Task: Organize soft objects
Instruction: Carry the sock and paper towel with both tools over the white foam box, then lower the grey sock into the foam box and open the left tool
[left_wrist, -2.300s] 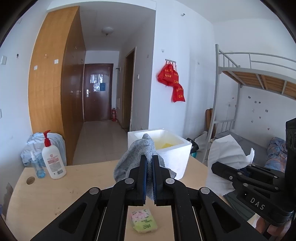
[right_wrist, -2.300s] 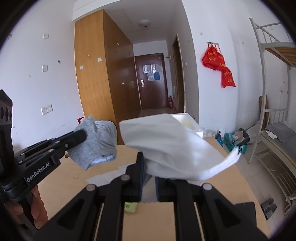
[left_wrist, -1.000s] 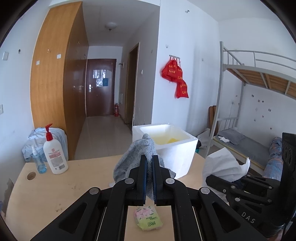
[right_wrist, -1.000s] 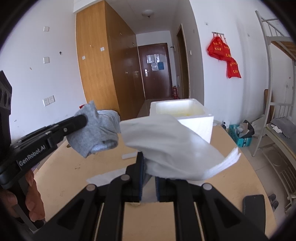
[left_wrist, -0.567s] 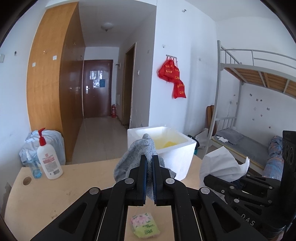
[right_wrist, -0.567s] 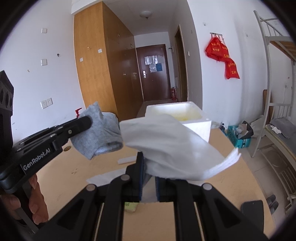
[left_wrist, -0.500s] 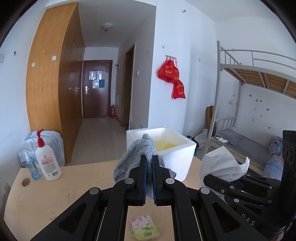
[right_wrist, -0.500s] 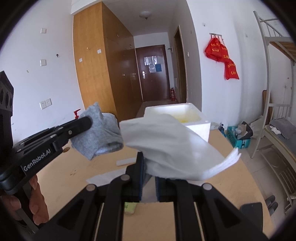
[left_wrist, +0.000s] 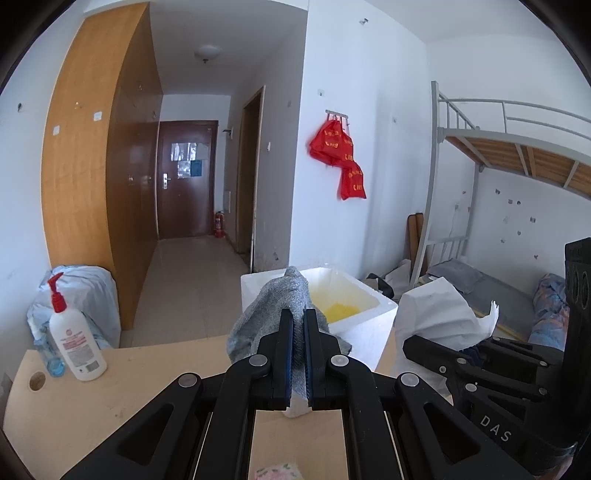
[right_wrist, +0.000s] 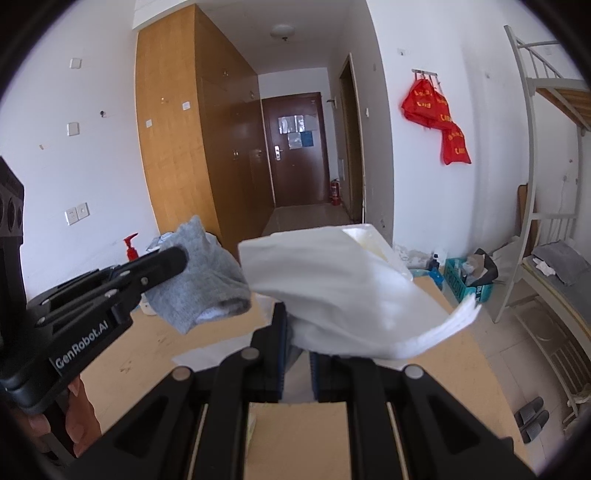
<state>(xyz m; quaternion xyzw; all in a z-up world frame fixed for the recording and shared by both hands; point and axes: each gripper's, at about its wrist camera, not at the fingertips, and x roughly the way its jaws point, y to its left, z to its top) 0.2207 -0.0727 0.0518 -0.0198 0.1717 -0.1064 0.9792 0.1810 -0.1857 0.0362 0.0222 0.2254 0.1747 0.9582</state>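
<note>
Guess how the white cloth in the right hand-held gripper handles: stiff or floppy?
Likely floppy: the white cloth sags and folds over the right hand-held gripper. Probably light, since its free edge juts out sideways. It may drape wherever it is dropped.

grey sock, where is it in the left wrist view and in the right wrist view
Left wrist view: the grey sock sits at centre, pinched in the left tongs, in front of the white foam box.
Right wrist view: the sock is at left of centre, hanging from the left tongs beside the white cloth.
Shared landmark: the red bags on the wall.
</note>
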